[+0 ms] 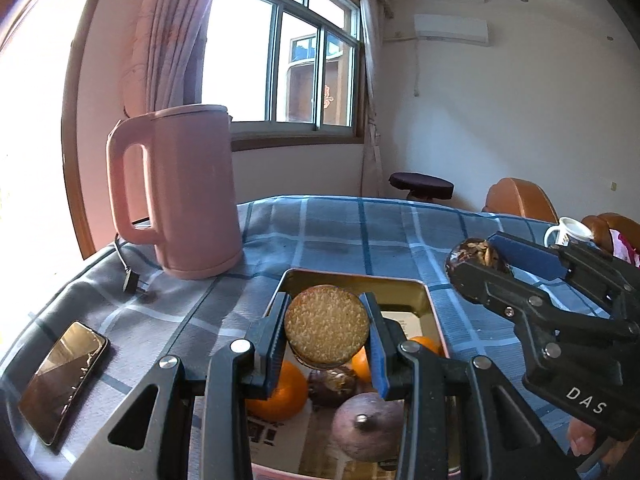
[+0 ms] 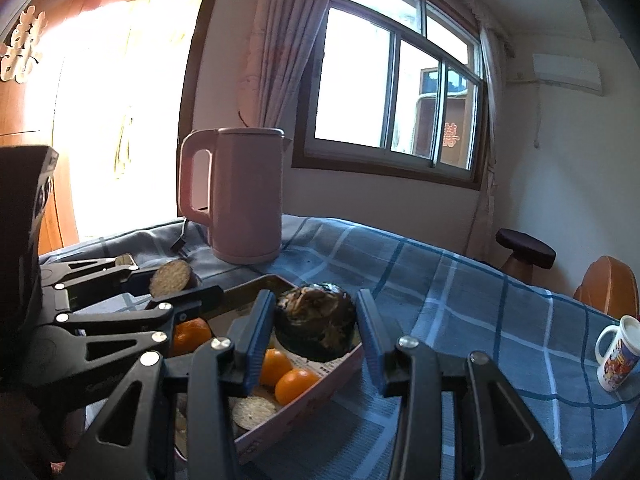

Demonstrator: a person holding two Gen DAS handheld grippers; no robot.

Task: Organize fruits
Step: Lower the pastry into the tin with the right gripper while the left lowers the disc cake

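My left gripper (image 1: 326, 312) is shut on a round sesame-topped cake (image 1: 326, 334), held on edge above a gold tin tray (image 1: 352, 279). In the tray lie oranges (image 1: 280, 394), a purple round fruit (image 1: 368, 428) and a dark pastry (image 1: 332, 386). My right gripper (image 2: 315, 305) is shut on a dark round pastry with a flaky top (image 2: 316, 326), held over the tray's right wall (image 2: 304, 394). The left wrist view shows that right gripper (image 1: 478, 258) off to the right, above the cloth. From the right wrist view, the left gripper (image 2: 172, 280) with the cake (image 2: 170, 278) is at the left.
A pink kettle (image 1: 184, 192) stands behind the tray, its plug and cord (image 1: 130, 280) on the blue checked cloth. A phone (image 1: 64, 380) lies at the left edge. A printed mug (image 2: 618, 352) stands at the right, with wooden chairs (image 2: 608, 288) beyond the table.
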